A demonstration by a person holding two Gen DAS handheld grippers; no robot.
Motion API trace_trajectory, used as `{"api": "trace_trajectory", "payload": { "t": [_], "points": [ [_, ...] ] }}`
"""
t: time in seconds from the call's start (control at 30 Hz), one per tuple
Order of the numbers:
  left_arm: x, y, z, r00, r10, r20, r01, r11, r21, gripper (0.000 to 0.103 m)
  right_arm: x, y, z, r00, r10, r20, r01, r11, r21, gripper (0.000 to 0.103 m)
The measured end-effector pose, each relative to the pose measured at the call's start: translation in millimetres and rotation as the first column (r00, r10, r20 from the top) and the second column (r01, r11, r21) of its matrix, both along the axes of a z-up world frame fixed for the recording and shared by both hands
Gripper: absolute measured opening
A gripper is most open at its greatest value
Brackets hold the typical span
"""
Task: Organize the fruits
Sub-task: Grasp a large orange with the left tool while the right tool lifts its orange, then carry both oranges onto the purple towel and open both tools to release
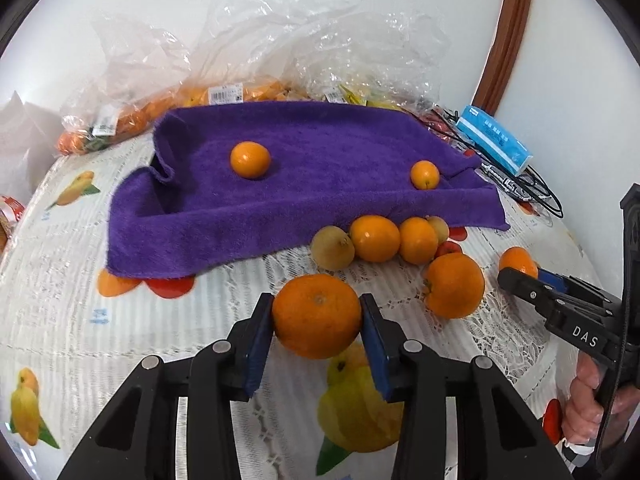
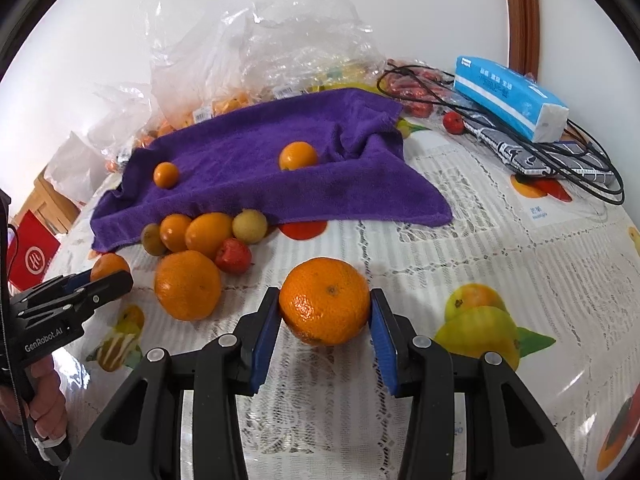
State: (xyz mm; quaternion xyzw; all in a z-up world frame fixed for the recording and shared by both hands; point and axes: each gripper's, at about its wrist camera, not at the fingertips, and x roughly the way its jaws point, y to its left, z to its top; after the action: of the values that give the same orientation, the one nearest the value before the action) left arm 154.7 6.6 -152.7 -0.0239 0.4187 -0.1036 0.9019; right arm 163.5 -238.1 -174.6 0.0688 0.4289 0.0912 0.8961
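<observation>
My left gripper [image 1: 317, 316] is shut on a large orange [image 1: 317, 316], held above the tablecloth. My right gripper [image 2: 325, 301] is shut on another large orange [image 2: 325, 301]. A purple towel [image 1: 280, 184] lies at the back with two small oranges [image 1: 250, 159] [image 1: 425, 175] on it. In front of its edge sits a cluster of loose fruit [image 1: 376, 238]: oranges, greenish-yellow fruits and a red one [image 2: 234, 255]. A third large orange [image 1: 454, 285] lies on the cloth between the grippers. In the right wrist view the left gripper [image 2: 100, 280] shows at the left.
Clear plastic bags of fruit [image 1: 192, 96] are piled behind the towel. A blue tissue pack [image 2: 510, 96], black cables [image 2: 560, 152] and a patterned pouch [image 2: 532, 156] lie at the back right. A red box [image 2: 32, 256] stands at the left edge. The tablecloth [image 2: 460, 240] has printed fruit.
</observation>
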Motion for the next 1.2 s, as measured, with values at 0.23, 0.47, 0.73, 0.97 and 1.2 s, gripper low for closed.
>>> {"api": "trace_trajectory", "payload": {
  "t": [0.23, 0.47, 0.73, 0.97, 1.2],
  "points": [
    [11.9, 17.1, 31.5, 0.996, 0.056, 0.072, -0.056, 0.998, 0.007, 0.040, 10.6, 15.1, 30.8, 0.997, 0.036, 0.063, -0.036, 0.999, -0.002, 0.043],
    [50.0, 28.4, 54.9, 0.987, 0.113, 0.114, -0.116, 0.993, 0.016, 0.040, 40.6, 19.3, 70.5, 0.992, 0.027, 0.125, -0.027, 1.000, -0.004, 0.043],
    [85.0, 37.1, 61.6, 0.975, 0.154, 0.159, -0.152, 0.988, -0.026, 0.040, 81.2, 23.3, 101.9, 0.980, 0.036, 0.196, -0.031, 0.999, -0.031, 0.043],
    [88.8, 45.6, 31.6, 0.980, 0.172, 0.098, -0.172, 0.985, -0.010, 0.040, 106.1, 24.9, 69.2, 0.985, 0.059, 0.159, -0.059, 0.998, -0.008, 0.043],
    [90.0, 40.8, 20.9, 0.983, 0.165, 0.078, -0.166, 0.986, 0.000, 0.040, 115.5, 22.6, 38.0, 0.994, 0.070, 0.079, -0.065, 0.996, -0.062, 0.043]
  ]
}}
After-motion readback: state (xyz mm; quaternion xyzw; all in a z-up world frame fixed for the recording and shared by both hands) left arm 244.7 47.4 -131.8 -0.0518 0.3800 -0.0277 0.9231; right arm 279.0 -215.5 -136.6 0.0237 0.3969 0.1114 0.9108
